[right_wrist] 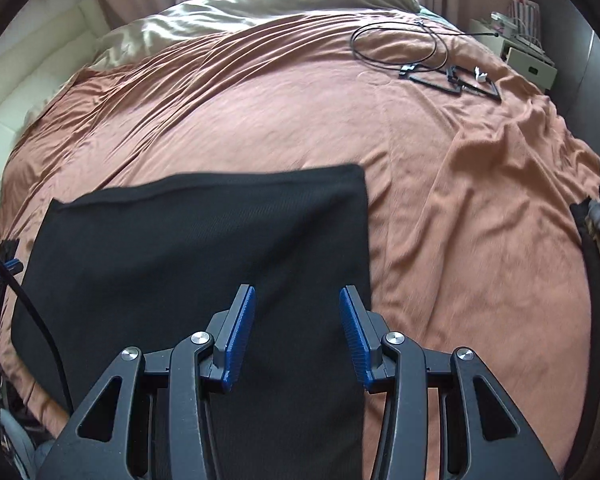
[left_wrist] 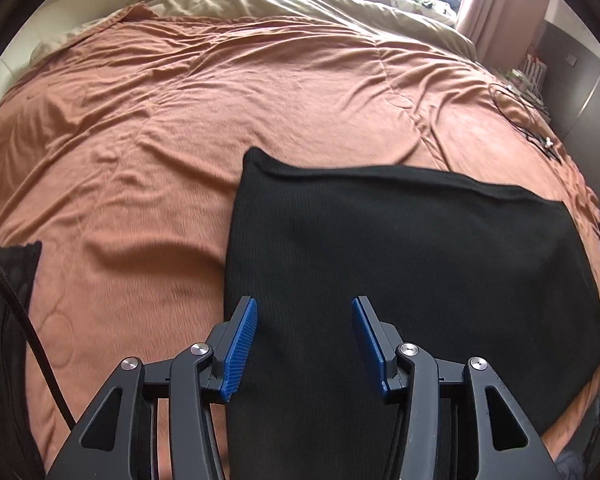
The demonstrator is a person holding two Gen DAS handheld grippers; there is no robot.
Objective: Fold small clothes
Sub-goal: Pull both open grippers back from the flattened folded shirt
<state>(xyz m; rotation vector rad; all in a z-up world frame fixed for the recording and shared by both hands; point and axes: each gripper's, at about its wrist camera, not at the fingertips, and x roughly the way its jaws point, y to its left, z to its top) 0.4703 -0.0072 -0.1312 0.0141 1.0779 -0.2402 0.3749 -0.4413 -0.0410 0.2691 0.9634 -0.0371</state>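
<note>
Two grippers, both empty: left gripper [left_wrist: 304,344] and right gripper [right_wrist: 296,336], jaws parted, nothing between the blue pads. One black ribbed garment [left_wrist: 400,280], lying flat as a rectangle on the brown bedspread [left_wrist: 140,160], beneath both grippers. Fold seemingly partly done; further halving likely remains. Cables [right_wrist: 428,60], far corner.

bed [left_wrist: 180,120] — rust cover | black garment [left_wrist: 400,260] flat | cable [right_wrist: 400,44]

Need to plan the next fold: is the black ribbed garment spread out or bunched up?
Spread flat. The black ribbed garment lies smooth on the rust-orange bedspread, edges straight, corners out.
</note>
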